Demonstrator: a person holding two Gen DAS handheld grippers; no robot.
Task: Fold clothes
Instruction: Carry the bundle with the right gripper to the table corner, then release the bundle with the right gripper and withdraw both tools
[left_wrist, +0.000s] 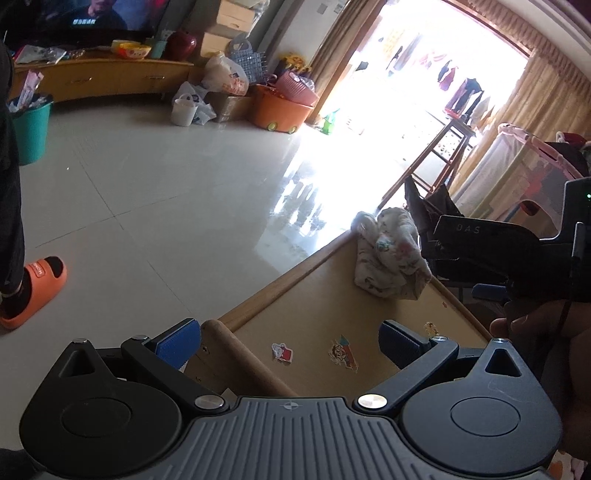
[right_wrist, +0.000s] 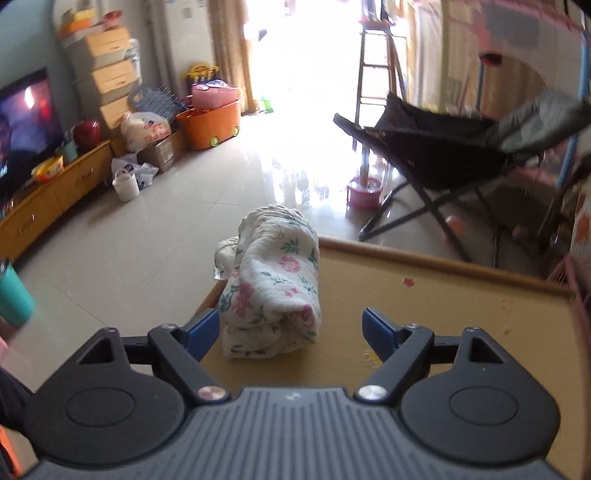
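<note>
Your right tool (right_wrist: 286, 332) is closest in the right wrist view, and its two blue fingers (right_wrist: 201, 334) stand wide apart with nothing between them. Just past them lies the flowered cloth (right_wrist: 273, 284), rolled up into a fat bundle. It sits on the tabletop (right_wrist: 443, 314) near the left edge and the far corner. Its long side runs away from you, from the near end by your left finger toward the far edge, leaning a little left. The far end bunches up and pokes just over the edge.

Your left tool (left_wrist: 290, 345) is open too and holds nothing. From that side the flowered cloth (left_wrist: 391, 258) lies well ahead, up at the corner, with the right tool (left_wrist: 491, 254) just beside it. A cartoon sticker (left_wrist: 343, 356) and a smaller sticker (left_wrist: 282, 351) are stuck on the tabletop (left_wrist: 325, 295) between your left fingers.

Past the tabletop you can see the shiny floor (right_wrist: 166, 229), a black folding chair (right_wrist: 443, 147), an orange tub (right_wrist: 212, 123) and a white bucket (right_wrist: 125, 184).
</note>
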